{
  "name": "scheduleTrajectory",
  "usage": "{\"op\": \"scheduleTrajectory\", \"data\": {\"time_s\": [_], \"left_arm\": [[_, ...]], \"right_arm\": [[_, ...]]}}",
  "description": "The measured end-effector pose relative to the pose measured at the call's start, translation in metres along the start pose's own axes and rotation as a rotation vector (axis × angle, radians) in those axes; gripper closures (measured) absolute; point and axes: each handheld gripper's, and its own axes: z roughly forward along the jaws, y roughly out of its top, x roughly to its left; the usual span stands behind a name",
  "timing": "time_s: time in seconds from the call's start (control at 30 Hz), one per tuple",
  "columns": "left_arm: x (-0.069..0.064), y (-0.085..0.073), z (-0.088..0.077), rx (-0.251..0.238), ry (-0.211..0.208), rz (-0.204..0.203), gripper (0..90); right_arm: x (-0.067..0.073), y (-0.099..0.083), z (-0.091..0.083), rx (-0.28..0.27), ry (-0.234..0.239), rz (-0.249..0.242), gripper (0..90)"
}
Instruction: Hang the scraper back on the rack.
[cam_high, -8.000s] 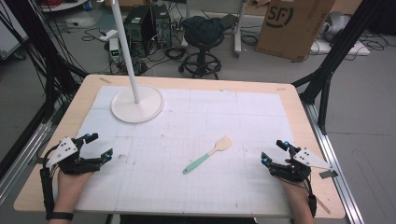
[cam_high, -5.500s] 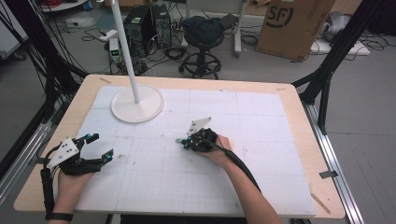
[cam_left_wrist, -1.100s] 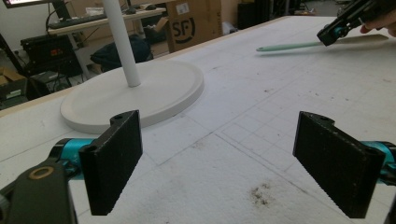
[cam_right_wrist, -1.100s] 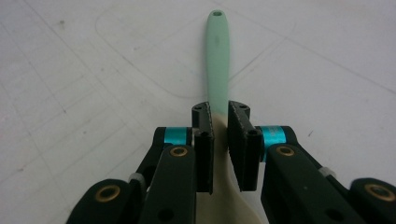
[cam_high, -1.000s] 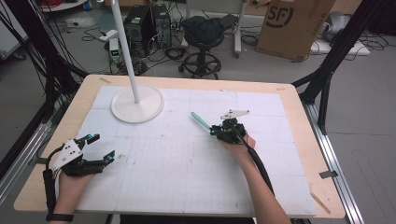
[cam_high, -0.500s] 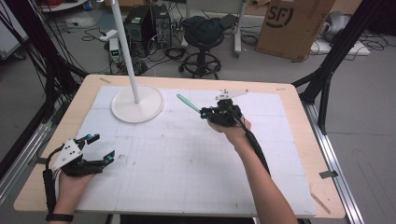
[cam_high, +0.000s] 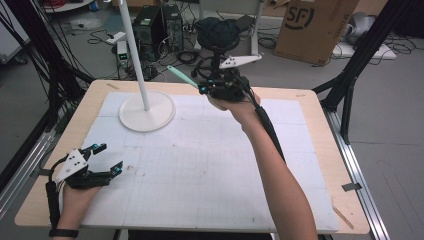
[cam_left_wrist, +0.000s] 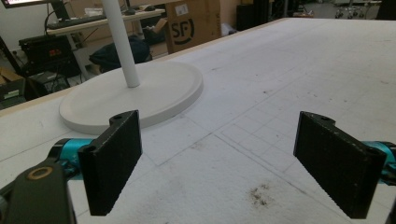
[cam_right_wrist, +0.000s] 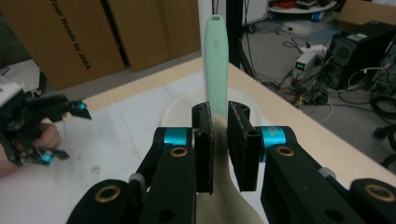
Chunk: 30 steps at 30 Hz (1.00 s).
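R arm stretched far fwd, right gripper (cam_high: 204, 89) raised over surface's (cam_high: 210, 165) far edge, clamped on spatula (cam_right_wrist: 215, 56), handle pointing away. Left gripper (cam_high: 102, 160) rests near corner, jaws wide, empty.

Cardboard box (cam_high: 314, 25) reads "SF"; another (cam_right_wrist: 70, 32) "JAKA".

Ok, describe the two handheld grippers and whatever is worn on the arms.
Both grippers are black frames with teal accents and brass-coloured pivots. The left gripper has flat, textured black jaw pads and a pale grey plate on top; a black band circles that wrist. The right gripper carries a grey three-cornered plate, and a black cable trails along the bare forearm.
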Motion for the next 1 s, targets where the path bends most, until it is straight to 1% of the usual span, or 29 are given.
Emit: {"op": "scheduleTrajectory", "data": {"time_s": [0.17, 0.3, 0.4, 0.47, 0.53, 0.73, 1.0], "left_arm": [[0.0, 0.0, 0.0, 0.002, -0.002, 0.002, 15.8], [0.0, 0.0, 0.0, 0.001, -0.003, 0.002, 15.8], [0.001, 0.0, 0.0, 0.001, -0.004, 0.002, 15.8], [0.001, 0.0, 0.0, 0.001, -0.004, 0.002, 15.8], [0.001, 0.0, 0.0, 0.001, -0.005, 0.001, 15.8], [0.001, 0.0, 0.0, 0.0, -0.006, 0.001, 15.8], [0.001, 0.0, 0.0, -0.001, -0.006, 0.001, 15.8]], "right_arm": [[0.007, 0.034, 0.002, -0.027, 0.013, -0.027, 81.3], [0.014, 0.058, 0.005, -0.044, 0.021, -0.055, 81.3], [0.018, 0.073, 0.006, -0.064, 0.023, -0.051, 81.4], [0.02, 0.082, 0.007, -0.089, 0.02, -0.059, 81.4], [0.023, 0.09, 0.007, -0.103, 0.02, -0.053, 81.4], [0.031, 0.111, 0.01, -0.14, 0.013, -0.068, 81.4], [0.041, 0.128, 0.015, -0.167, 0.015, -0.08, 81.4]]}}
